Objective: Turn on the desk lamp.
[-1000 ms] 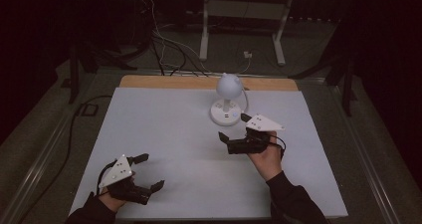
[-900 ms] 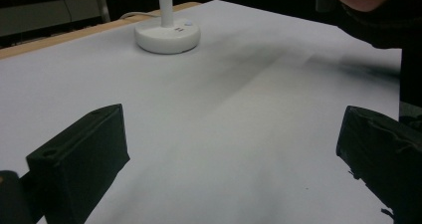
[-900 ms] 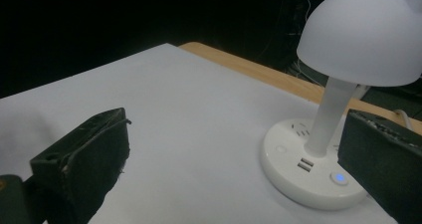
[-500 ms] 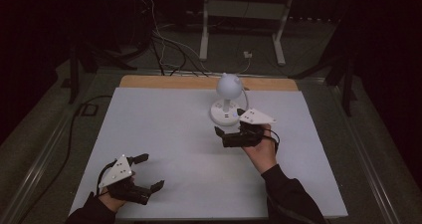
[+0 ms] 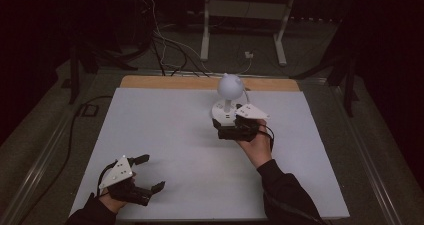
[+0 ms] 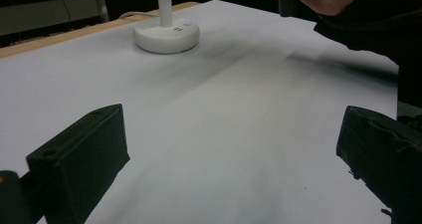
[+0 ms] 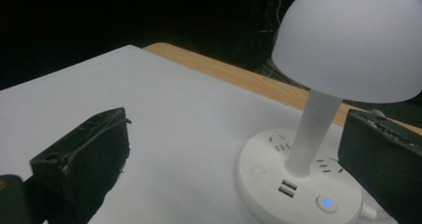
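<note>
Up close, we see a small white lamp (image 5: 228, 97) standing toward the far side of the table (image 5: 165, 135), which is covered by a smooth, matte, pale grey sheet with a strip of bare wood along its far edge. The lamp has a rounded, frosted dome shade (image 7: 351, 40) on a slim straight stem, rising from a flat, round, glossy plastic base (image 7: 283, 189). That base carries socket slots, two small ports and a button glowing blue (image 7: 326, 202).

Our right gripper (image 5: 235, 130) sits just in front of the lamp's base, its blocky black fingers spread apart and grasping nothing; in the right gripper view one finger (image 7: 84, 159) hangs over bare table and the other (image 7: 383, 169) stands close beside the base. A grey three-cornered plate tops it.

Our left gripper (image 5: 145, 175) rests near the table's near left corner, well apart from the lamp, its dull black fingers (image 6: 82, 159) likewise released and wide over bare sheet.
</note>
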